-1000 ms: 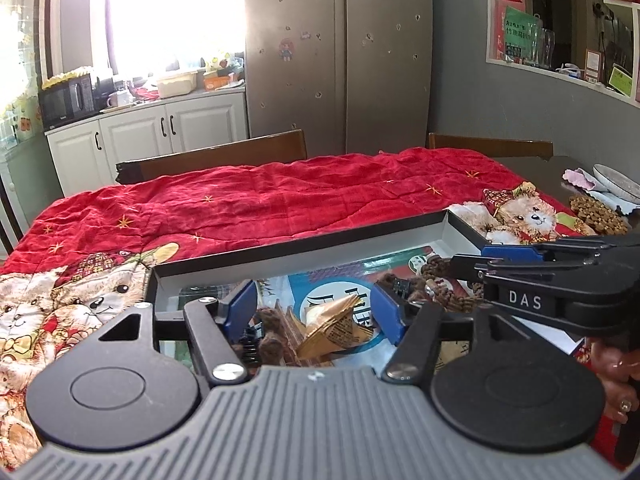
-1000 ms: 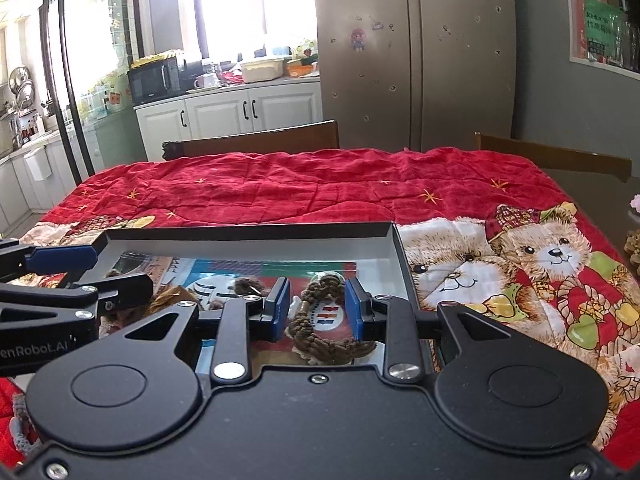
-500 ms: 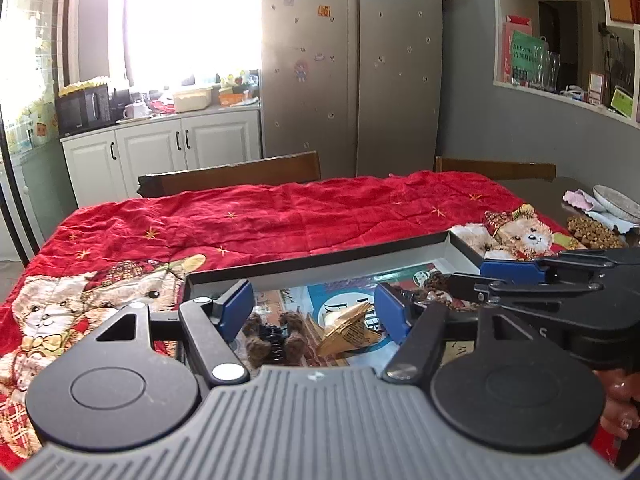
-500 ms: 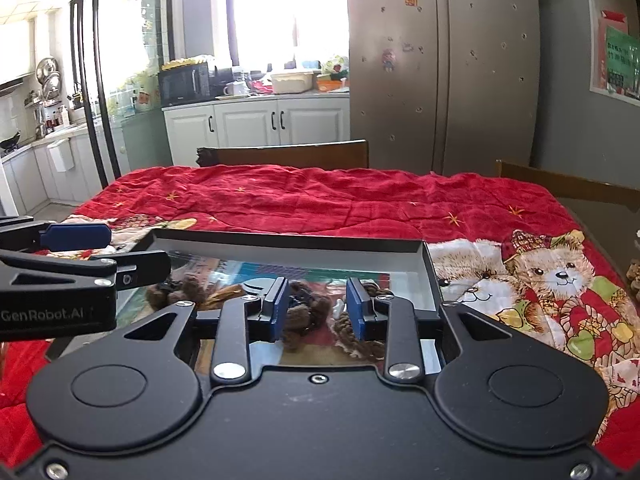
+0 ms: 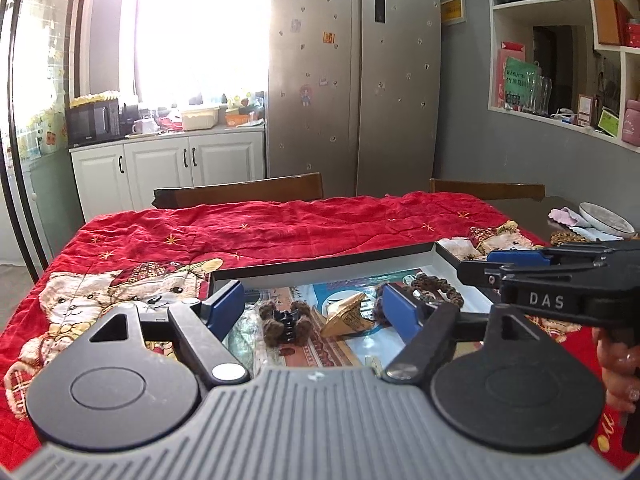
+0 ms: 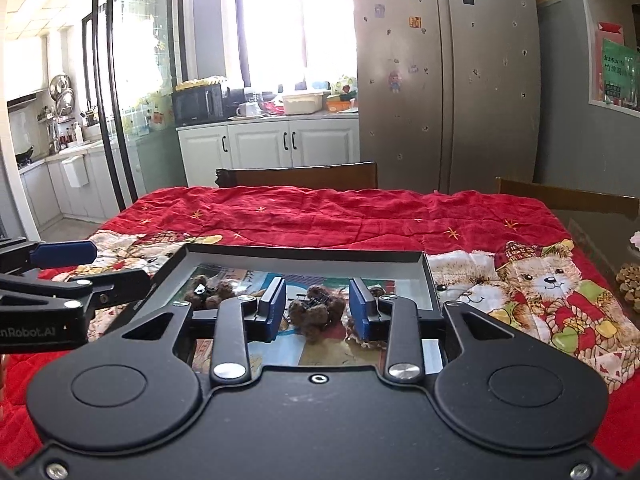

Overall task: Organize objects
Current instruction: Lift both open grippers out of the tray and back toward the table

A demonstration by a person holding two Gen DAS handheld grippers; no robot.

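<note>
A shallow black-rimmed tray (image 5: 320, 262) lies on the red quilt. In it are a brown fuzzy hair claw (image 5: 285, 324), a folded gold paper packet (image 5: 347, 314) and a brown bead bracelet (image 5: 436, 286). My left gripper (image 5: 312, 308) is open above the tray's near side, the claw and packet between its fingers. My right gripper (image 6: 317, 306) is open, with a brown fuzzy claw (image 6: 316, 312) lying between its fingers; a second claw (image 6: 208, 290) lies to the left in the tray (image 6: 304, 254). Each gripper shows at the edge of the other's view.
The red teddy-bear quilt (image 5: 280, 228) covers the table. Two wooden chairs (image 5: 240, 194) stand at the far side. A plate (image 5: 604, 218) and a brown beaded mat (image 6: 630, 280) lie at the table's right end. Fridge and cabinets stand behind.
Both grippers have drawn back and risen from the tray. The right gripper has opened, leaving the rope-like bracelet it had between its fingers; a fuzzy claw now lies between them.
</note>
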